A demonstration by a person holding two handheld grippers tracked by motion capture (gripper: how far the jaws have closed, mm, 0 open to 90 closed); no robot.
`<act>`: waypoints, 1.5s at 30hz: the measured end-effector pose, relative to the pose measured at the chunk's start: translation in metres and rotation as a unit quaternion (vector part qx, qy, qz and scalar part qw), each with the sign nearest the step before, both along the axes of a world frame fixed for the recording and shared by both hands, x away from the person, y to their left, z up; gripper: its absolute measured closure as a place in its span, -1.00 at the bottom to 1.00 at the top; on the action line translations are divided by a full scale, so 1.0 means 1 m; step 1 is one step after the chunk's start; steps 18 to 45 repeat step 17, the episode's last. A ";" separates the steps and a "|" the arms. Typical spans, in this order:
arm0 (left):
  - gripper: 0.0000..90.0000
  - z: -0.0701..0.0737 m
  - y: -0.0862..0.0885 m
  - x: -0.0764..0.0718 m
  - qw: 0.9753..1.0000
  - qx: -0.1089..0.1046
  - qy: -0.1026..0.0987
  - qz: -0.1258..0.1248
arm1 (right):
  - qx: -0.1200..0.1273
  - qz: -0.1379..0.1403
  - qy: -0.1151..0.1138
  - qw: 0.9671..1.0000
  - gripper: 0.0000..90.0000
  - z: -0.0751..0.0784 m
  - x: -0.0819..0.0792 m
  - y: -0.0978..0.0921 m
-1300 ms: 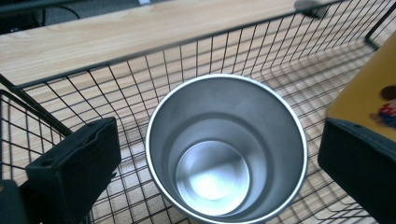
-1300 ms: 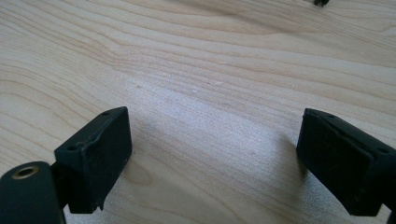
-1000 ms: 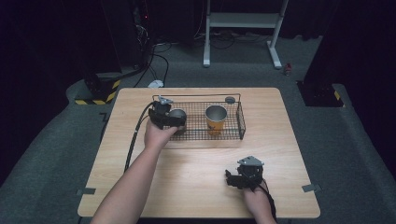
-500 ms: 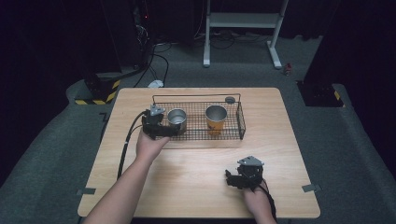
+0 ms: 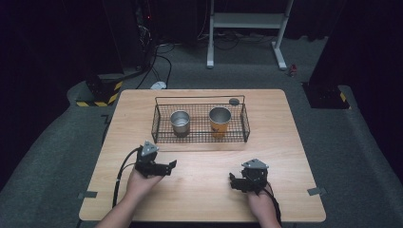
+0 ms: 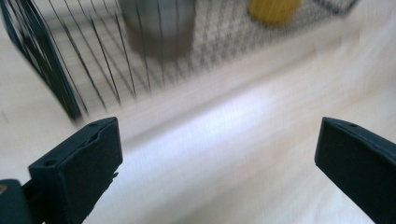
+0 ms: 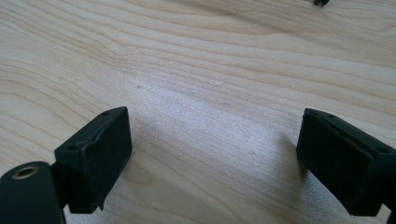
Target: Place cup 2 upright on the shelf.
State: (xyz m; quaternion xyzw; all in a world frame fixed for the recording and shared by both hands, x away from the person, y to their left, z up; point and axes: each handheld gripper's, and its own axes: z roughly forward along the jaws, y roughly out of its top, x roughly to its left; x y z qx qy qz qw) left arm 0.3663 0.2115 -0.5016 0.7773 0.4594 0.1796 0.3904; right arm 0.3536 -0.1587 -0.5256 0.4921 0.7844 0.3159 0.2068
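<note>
A black wire basket (image 5: 164, 137) stands on the far half of the wooden table (image 5: 285, 137). Inside it, a steel cup (image 5: 180, 122) stands upright on the left and an orange cup (image 5: 219, 121) on the right. My left gripper (image 5: 170, 166) is open and empty near the table's front left, well short of the basket. In the left gripper view (image 6: 217, 154) the jaws stand wide apart, with the basket (image 6: 51, 70), steel cup (image 6: 159, 23) and orange cup (image 6: 273, 9) blurred beyond. My right gripper (image 5: 234, 180) rests open and empty at the front right; the right gripper view (image 7: 212, 158) shows bare wood between its jaws.
A small dark round object (image 5: 234, 101) sits at the basket's far right corner. Cables trail from both grippers toward the table's front edge. Beyond the table lie a dark floor, a black-and-yellow striped block (image 5: 97, 97) and a metal stand's legs (image 5: 244, 28).
My left gripper has let go of the steel cup inside the basket and pulled back toward the table's front left. The right gripper has stayed put.
</note>
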 end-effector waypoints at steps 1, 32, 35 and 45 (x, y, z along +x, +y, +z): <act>-0.97 -0.007 0.001 -0.004 1.000 0.009 0.009 -0.003 | 0.000 0.000 0.000 1.000 -0.77 0.000 0.000 0.000; -0.97 -0.027 -0.007 -0.020 0.997 0.070 0.017 -0.009 | 0.000 0.000 0.000 1.000 -0.77 0.000 0.000 0.000; -0.97 -0.027 -0.007 -0.020 0.997 0.070 0.017 -0.009 | 0.000 0.000 0.000 1.000 -0.77 0.000 0.000 0.000; -0.97 -0.027 -0.007 -0.020 0.997 0.070 0.017 -0.009 | 0.000 0.000 0.000 1.000 -0.77 0.000 0.000 0.000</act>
